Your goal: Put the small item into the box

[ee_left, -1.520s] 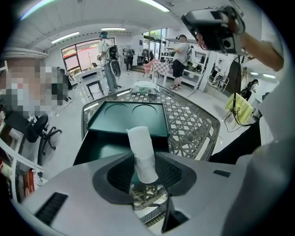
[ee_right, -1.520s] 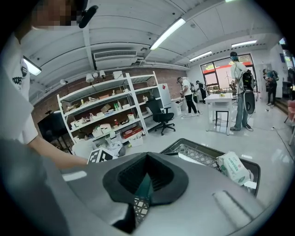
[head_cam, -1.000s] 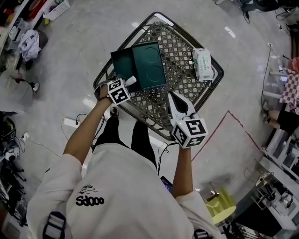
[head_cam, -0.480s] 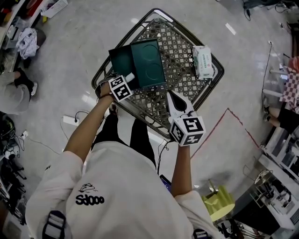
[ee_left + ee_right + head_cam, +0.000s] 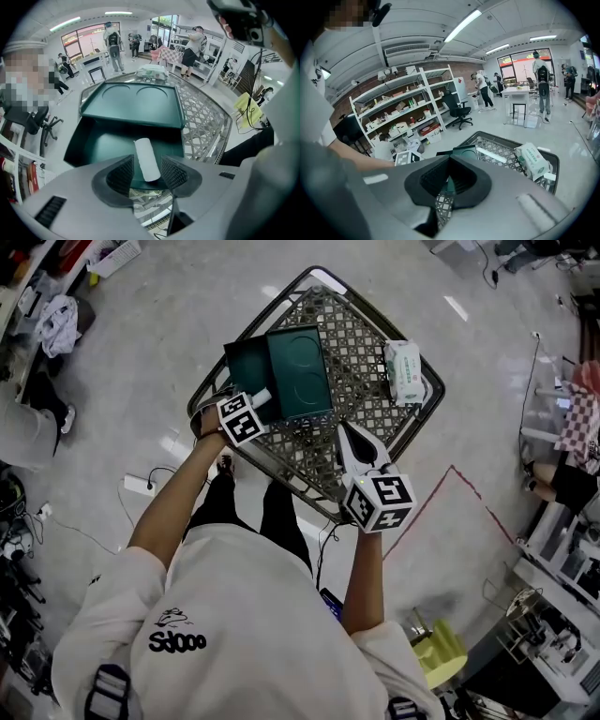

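At left, left gripper point(image 5: 147, 172) with jaws opening either side of white roll point(image 5: 146, 158), unpressed, at near rim of open green box point(image 5: 101, 143); wipes point(image 5: 405, 369) at table's point(image 5: 366, 343) far edge; right gripper point(image 5: 449, 163) closed, empty

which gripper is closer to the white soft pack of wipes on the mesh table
Right. The right gripper hovers just short of the white soft wipes pack; the left gripper is farther, at the dark green box, jaws opening around a small white roll.
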